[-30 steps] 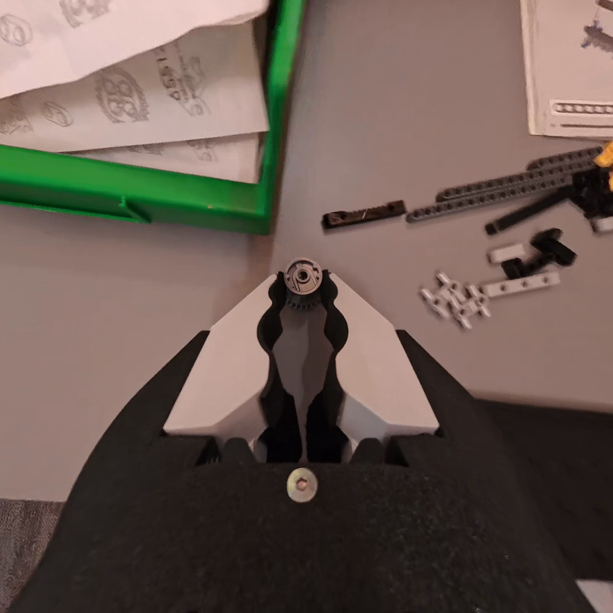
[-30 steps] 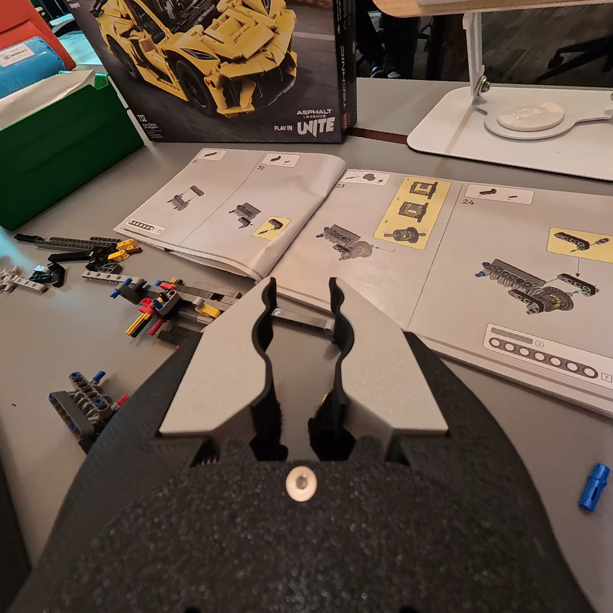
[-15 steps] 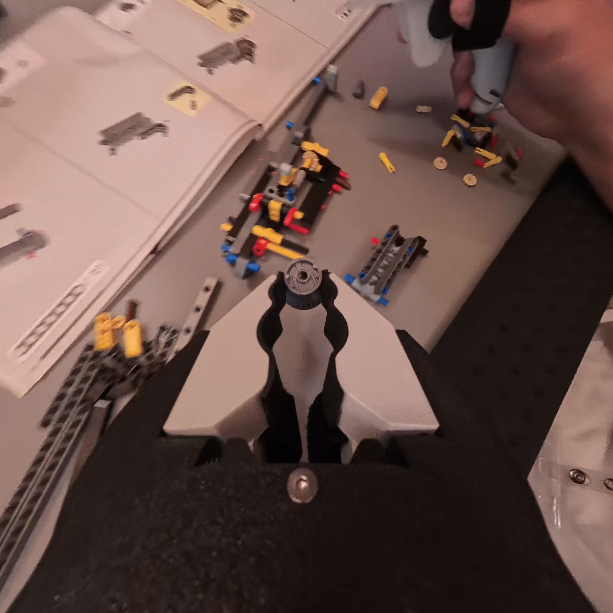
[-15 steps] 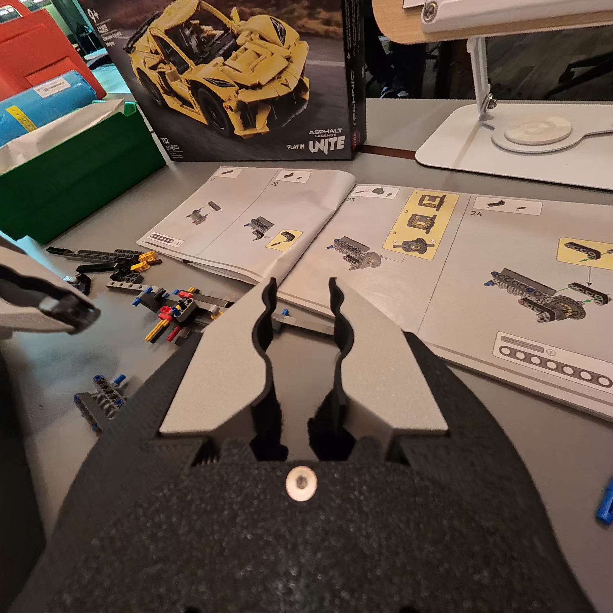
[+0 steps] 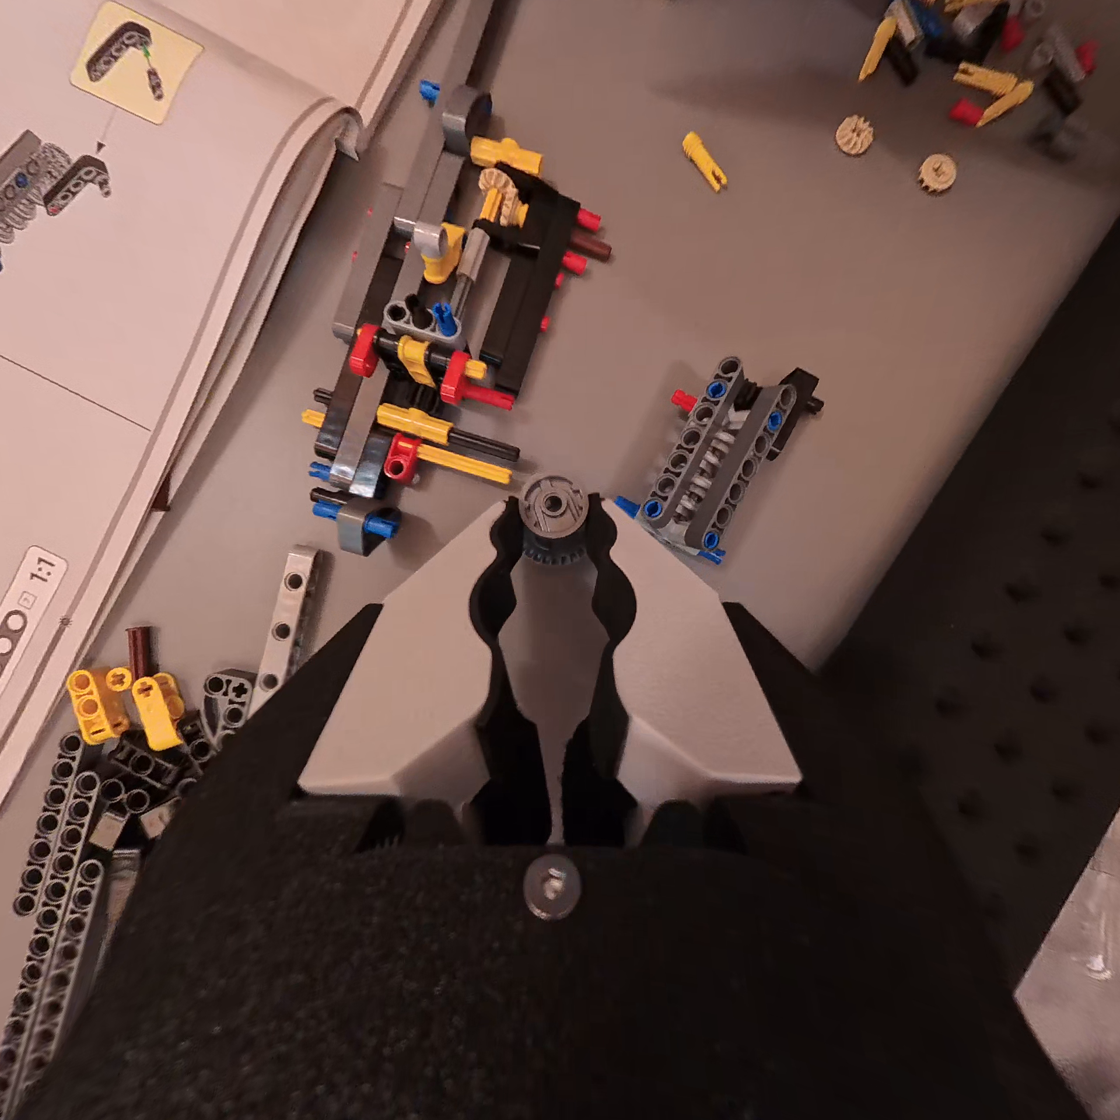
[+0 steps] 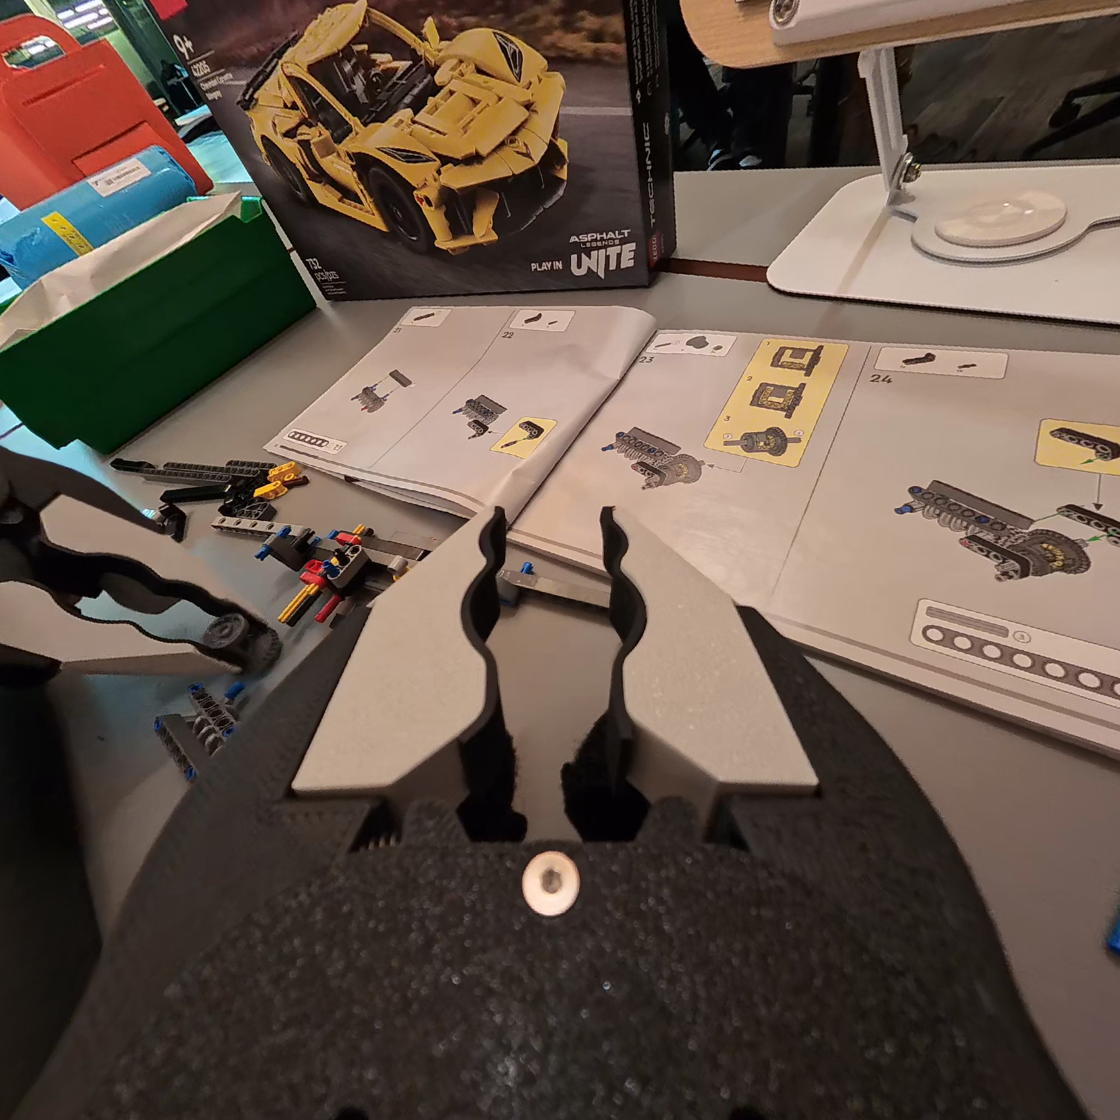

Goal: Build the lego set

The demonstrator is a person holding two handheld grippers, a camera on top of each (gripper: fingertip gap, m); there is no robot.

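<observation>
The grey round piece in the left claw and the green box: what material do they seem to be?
Grey round piece: probably hard moulded plastic, matte, with crisp gear teeth and a centre hole. Green box: likely smooth plastic or coated card; its flat, even walls do not settle which.

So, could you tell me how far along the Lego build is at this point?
Early. Two sub-assemblies lie built on the grey table: a multicoloured beam frame and a grey beam block with white gears. In hand: the left tongs grip a round grey gear piece; the right tongs are open, empty. Loose grey beams and yellow connectors remain.
</observation>
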